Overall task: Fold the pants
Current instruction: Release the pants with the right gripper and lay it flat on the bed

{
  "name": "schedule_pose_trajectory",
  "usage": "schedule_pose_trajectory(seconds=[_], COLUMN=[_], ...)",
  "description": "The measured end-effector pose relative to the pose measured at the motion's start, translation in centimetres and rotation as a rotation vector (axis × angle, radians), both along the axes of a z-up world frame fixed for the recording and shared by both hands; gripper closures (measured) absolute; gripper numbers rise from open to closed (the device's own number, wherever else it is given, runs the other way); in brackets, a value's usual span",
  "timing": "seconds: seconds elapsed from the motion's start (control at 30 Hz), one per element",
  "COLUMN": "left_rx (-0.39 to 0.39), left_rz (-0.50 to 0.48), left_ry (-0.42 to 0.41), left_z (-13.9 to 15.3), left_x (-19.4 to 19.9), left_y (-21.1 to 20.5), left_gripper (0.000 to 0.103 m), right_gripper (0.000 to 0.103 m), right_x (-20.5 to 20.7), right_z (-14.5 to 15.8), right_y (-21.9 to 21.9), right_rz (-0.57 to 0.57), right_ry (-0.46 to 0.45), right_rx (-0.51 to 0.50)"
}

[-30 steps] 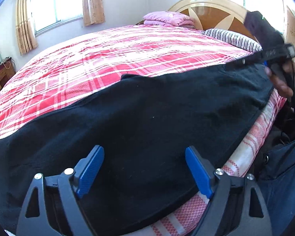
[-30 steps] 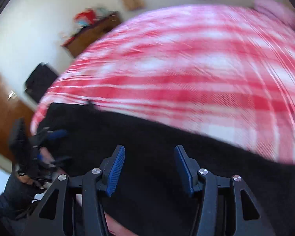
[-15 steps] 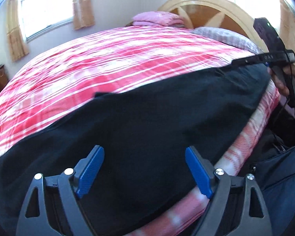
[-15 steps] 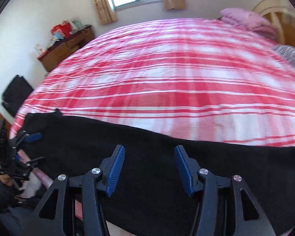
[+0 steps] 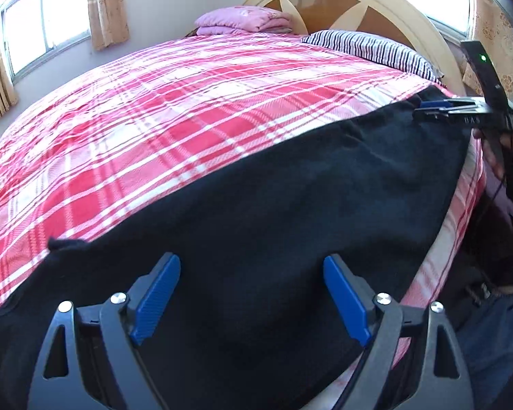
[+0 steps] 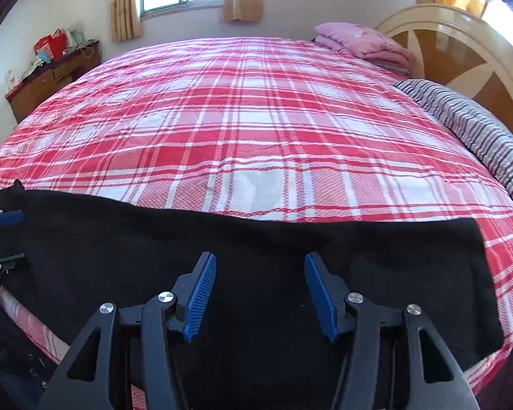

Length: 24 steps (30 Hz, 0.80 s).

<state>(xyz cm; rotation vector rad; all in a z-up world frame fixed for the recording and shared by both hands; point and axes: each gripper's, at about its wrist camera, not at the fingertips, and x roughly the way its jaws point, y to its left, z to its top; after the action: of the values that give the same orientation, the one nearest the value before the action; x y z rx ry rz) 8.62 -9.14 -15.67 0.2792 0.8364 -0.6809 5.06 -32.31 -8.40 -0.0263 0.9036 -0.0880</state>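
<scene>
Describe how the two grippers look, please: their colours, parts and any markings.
Both the left gripper and the right gripper have black frames with triangular cut-outs, silver round bolts and ribbed blue pads. Seen from the left wrist camera, the right gripper carries a black stalk with a green light and small white lettering.

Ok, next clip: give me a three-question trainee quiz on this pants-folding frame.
1. True or false: the black pants lie spread along the near edge of the bed.
2. What is between the fingers of the left gripper? A) a pant leg B) nothing C) a pillow
3. Fill in: a folded ____ blanket sits by the headboard.

Key: 1 true. 2 B; the right gripper is open and empty too. 3 pink.
</scene>
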Motion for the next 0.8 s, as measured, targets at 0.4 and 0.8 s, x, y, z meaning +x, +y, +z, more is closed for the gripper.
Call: schedule_pose_trajectory(seconds=[0.4, 0.8], left_rx=[0.003, 0.027], left_rz=[0.044, -0.014], left_ry=[-0.034, -0.032], left_z=[-0.8, -1.0], left_x=[-1.0, -2.5], left_y=[-1.4, -3.5], left_gripper=[0.003, 0.000], right_gripper=[0.037, 0.036], right_x=[-1.7, -2.4], right_z=[0.0, 1.7], right_y=[-5.3, -7.7], right_rz=[-0.069, -0.153], right_ry=[-0.034, -0.048], right_rx=[-0.064, -0.036])
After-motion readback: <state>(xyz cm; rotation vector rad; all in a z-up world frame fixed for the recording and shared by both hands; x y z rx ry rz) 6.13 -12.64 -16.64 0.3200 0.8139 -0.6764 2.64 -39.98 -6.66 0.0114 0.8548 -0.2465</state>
